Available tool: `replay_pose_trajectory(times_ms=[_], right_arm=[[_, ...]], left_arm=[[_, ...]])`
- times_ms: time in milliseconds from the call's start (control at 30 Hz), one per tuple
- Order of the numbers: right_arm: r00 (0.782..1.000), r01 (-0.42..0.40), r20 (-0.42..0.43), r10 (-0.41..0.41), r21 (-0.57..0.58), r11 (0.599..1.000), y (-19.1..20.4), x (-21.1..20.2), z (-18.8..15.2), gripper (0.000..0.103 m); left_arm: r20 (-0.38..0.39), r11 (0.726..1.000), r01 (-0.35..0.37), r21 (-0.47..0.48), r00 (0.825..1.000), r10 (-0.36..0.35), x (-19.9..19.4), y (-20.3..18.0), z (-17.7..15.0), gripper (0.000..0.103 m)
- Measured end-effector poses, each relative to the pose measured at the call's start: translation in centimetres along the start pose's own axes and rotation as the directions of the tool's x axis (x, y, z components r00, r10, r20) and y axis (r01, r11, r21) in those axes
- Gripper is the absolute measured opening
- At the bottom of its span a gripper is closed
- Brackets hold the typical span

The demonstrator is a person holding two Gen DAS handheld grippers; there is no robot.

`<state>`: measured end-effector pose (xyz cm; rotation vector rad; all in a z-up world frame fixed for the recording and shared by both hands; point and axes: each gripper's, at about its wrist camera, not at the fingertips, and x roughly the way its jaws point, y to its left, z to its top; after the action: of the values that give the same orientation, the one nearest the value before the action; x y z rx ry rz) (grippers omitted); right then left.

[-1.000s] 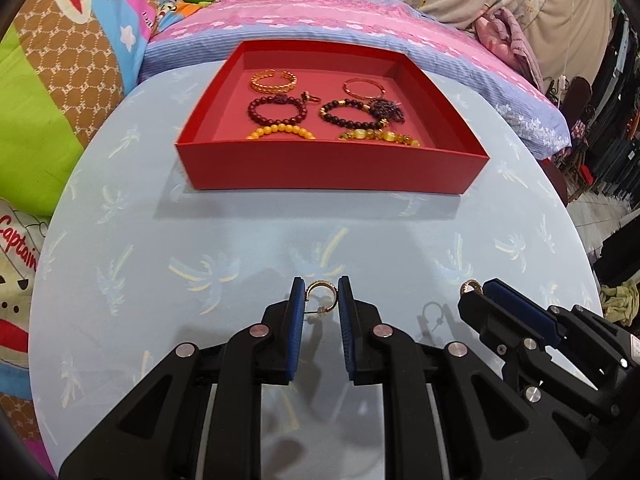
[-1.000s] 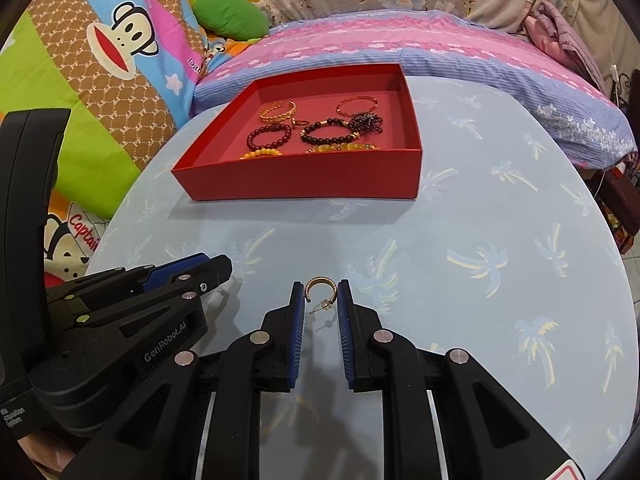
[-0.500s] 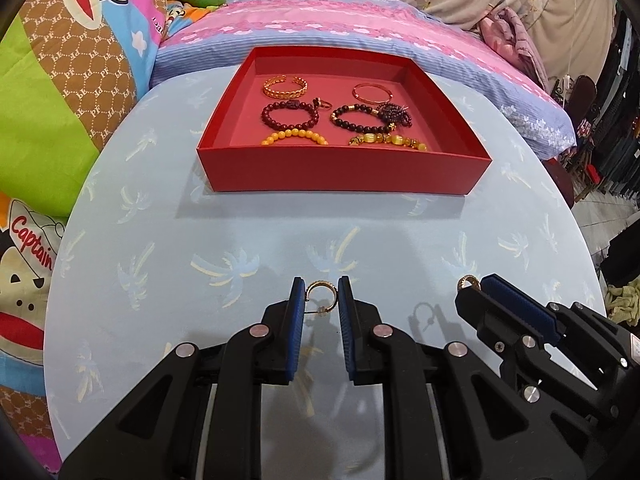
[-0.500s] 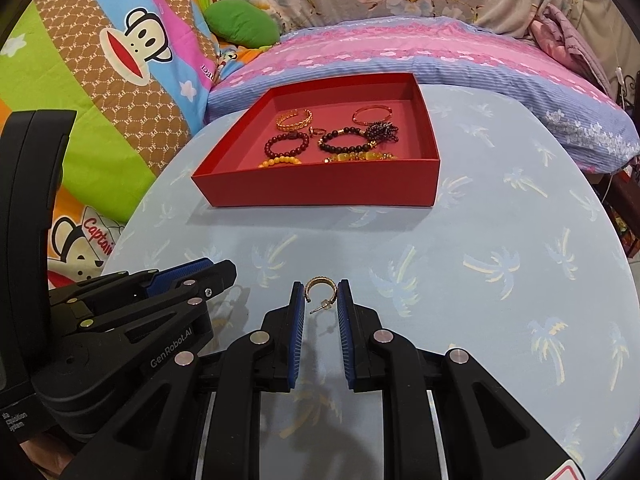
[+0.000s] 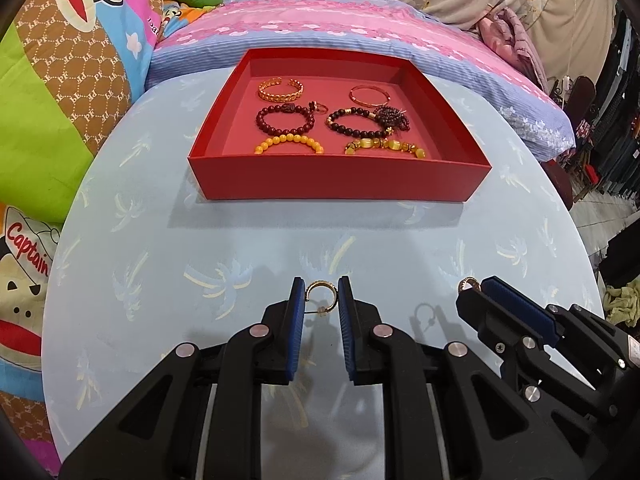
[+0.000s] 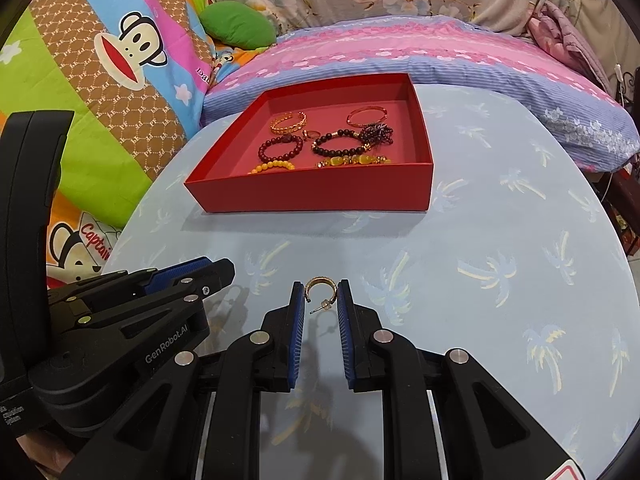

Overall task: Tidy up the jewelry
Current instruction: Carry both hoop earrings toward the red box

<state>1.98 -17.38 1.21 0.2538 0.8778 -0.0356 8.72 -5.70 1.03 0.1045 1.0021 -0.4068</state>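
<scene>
1. The left gripper [image 5: 322, 292] pinches a gold, ridged half-hoop earring [image 5: 321, 289] between ribbed blue pads.
2. The right gripper [image 6: 321, 294] clamps a matching gold hoop [image 6: 320, 286], post showing.
3. Both hang over the palm-print tablecloth [image 5: 160, 248].
4. Beyond them, a square red tray [image 5: 340, 184] holds beaded bracelets and gold bangles.

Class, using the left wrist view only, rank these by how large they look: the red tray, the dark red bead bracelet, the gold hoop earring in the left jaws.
1. Red tray
2. Dark red bead bracelet
3. Gold hoop earring, smallest-looking though nearest the camera.
</scene>
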Motion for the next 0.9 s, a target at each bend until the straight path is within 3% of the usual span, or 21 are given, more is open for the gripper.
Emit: replay_pose_trajectory(times_ms=[433,900], right_arm=[[1.000,-0.010,0.020,0.010,-0.011,1.000,-0.3,1.0,3.5,0.016],[0.993,0.011,0.117,-0.008,-0.027,1.000,-0.9,2.5,12.0,0.016]], left_arm=[[0.046,1.000,0.024,-0.006,0.999,-0.024,-0.1,-0.2,3.1,0.016],[0.147,1.000,0.024,0.019,0.989,-0.026,0.8,-0.3,11.5,0.016]])
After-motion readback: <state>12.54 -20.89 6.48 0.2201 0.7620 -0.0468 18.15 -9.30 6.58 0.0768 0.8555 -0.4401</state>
